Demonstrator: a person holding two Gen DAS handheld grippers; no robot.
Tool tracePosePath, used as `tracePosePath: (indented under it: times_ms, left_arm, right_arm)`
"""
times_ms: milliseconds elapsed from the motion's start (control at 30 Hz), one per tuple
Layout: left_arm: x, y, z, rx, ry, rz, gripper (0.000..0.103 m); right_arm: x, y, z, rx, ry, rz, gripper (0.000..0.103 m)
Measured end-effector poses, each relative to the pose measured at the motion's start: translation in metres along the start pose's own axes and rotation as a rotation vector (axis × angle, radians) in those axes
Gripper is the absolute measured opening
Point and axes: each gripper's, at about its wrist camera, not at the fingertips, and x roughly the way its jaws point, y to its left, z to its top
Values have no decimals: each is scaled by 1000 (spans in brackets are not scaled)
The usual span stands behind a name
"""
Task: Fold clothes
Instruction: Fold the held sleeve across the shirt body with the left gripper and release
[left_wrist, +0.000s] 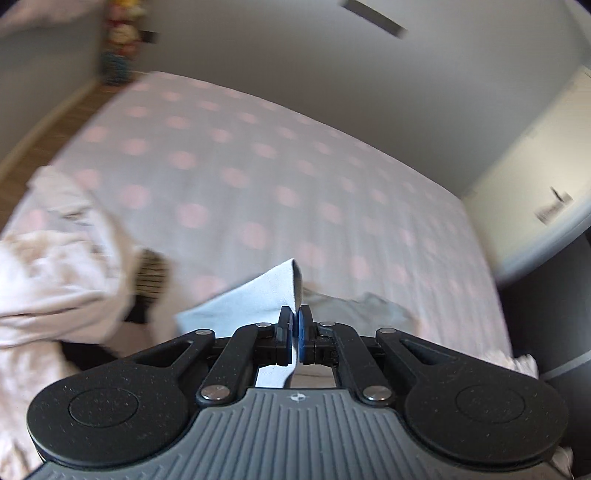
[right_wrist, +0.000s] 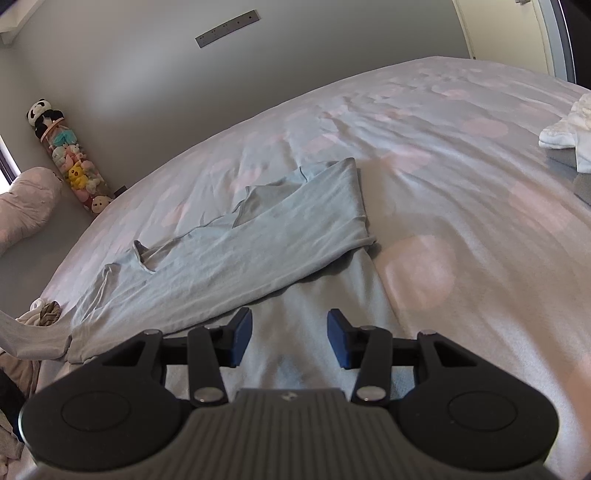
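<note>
A light blue garment lies partly folded on the bed with the pink-dotted sheet. My right gripper is open and empty, low over the garment's near part. My left gripper is shut on an edge of the same light blue garment and holds it lifted above the bed. The left wrist view is blurred.
A heap of pale pink and white clothes lies at the left of the left wrist view, with dark striped cloth beneath. White clothes lie at the bed's right. A tube of plush toys stands against the wall.
</note>
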Motion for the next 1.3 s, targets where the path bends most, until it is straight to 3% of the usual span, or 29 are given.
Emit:
tracePosePath:
  times_ms: [200,367,500,867,933,1000,1167,1300]
  left_arm:
    - [71,-96,-20,147,85,-208,1]
    - [138,-151,-36,220,145,-293,1]
    - [195,-175,-47,246,201,-300,1]
    - [318,-185,-67,225,284,-307,1]
    - [332,-184,-72,224,305,-303,4]
    - [344,-182,-77,223,326,-299,13]
    - [342,-165,-84,260,338,-290,17]
    - [315,-125,-83,295,287,-209,18]
  right_arm:
    - [-4,6,4,-86,-53,-39,49]
    - [-4,10,8,-142,-90,-53,49]
    - [-3,8,10,-154,-101,-47,49]
    - [13,-3,10,-97,-70,-28,49]
    - [16,-3,9,-93,-63,-26,49]
    - [17,-4,9,-94,-59,-27,49]
    - [19,-6,9,-77,-57,-37,49]
    - [17,-9,13,-61,-74,-49,49]
